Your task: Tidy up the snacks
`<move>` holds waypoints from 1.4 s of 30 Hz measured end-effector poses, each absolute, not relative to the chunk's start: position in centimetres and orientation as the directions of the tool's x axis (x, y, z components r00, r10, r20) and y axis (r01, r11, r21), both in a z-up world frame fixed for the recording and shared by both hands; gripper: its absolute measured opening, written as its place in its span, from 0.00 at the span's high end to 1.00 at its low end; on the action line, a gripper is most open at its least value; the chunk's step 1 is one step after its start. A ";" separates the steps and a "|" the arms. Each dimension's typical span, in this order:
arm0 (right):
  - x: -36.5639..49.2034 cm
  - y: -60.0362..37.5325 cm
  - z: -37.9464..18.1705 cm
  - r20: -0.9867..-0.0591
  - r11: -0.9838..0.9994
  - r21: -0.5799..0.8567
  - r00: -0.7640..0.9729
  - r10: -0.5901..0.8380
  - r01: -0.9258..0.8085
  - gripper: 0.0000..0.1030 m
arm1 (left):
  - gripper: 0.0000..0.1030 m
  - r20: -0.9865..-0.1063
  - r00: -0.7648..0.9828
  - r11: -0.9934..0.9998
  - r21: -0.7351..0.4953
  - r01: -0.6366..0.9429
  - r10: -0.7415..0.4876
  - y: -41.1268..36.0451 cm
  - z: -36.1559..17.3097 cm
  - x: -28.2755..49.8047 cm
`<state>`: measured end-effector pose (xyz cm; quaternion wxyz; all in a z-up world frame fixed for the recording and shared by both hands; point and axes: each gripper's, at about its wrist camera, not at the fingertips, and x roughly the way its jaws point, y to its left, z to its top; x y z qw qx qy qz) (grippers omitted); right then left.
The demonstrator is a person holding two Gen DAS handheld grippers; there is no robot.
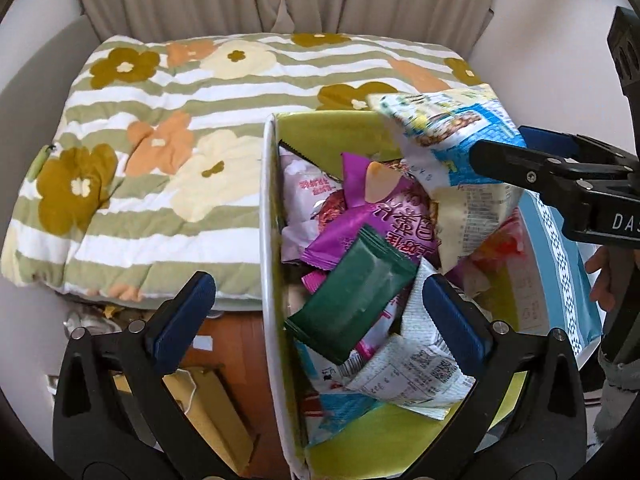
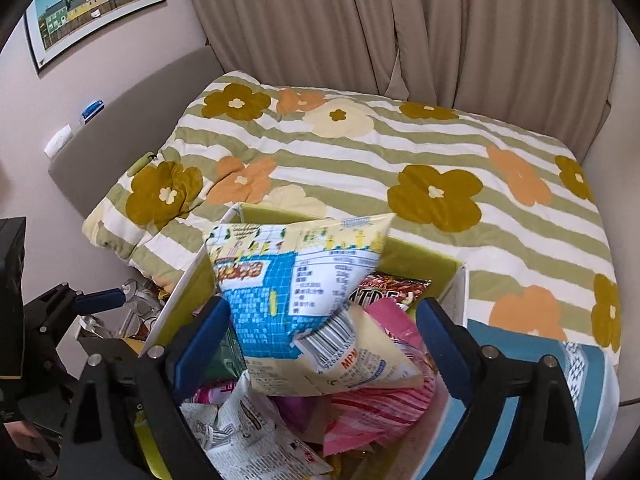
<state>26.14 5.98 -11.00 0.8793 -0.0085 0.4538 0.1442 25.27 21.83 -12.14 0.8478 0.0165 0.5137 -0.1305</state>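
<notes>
A green-lined white box (image 1: pixel 269 216) holds several snack packets; it also shows in the right wrist view (image 2: pixel 440 260). A dark green packet (image 1: pixel 352 300) lies on top of purple and white ones. A large blue-and-cream snack bag (image 1: pixel 448 140) leans at the box's far right; in the right wrist view this bag (image 2: pixel 304 292) stands between my right gripper's open fingers, whether touched I cannot tell. My right gripper (image 2: pixel 320 344) is open over the box. My left gripper (image 1: pixel 316 312) is open and empty, straddling the box's left wall above the green packet.
A floral striped quilt (image 1: pixel 160 152) covers the bed behind the box. A blue-and-white flat package (image 1: pixel 560 248) lies at the box's right. Yellow boxes (image 1: pixel 212 408) sit on the wooden floor at lower left. Curtains hang behind.
</notes>
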 end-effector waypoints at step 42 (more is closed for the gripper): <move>-3.6 -8.6 -1.2 -0.577 0.997 -0.011 0.814 -0.067 0.075 0.00 | 0.00 -0.586 0.794 0.979 0.004 0.202 -0.162 9.3 1.8 -0.6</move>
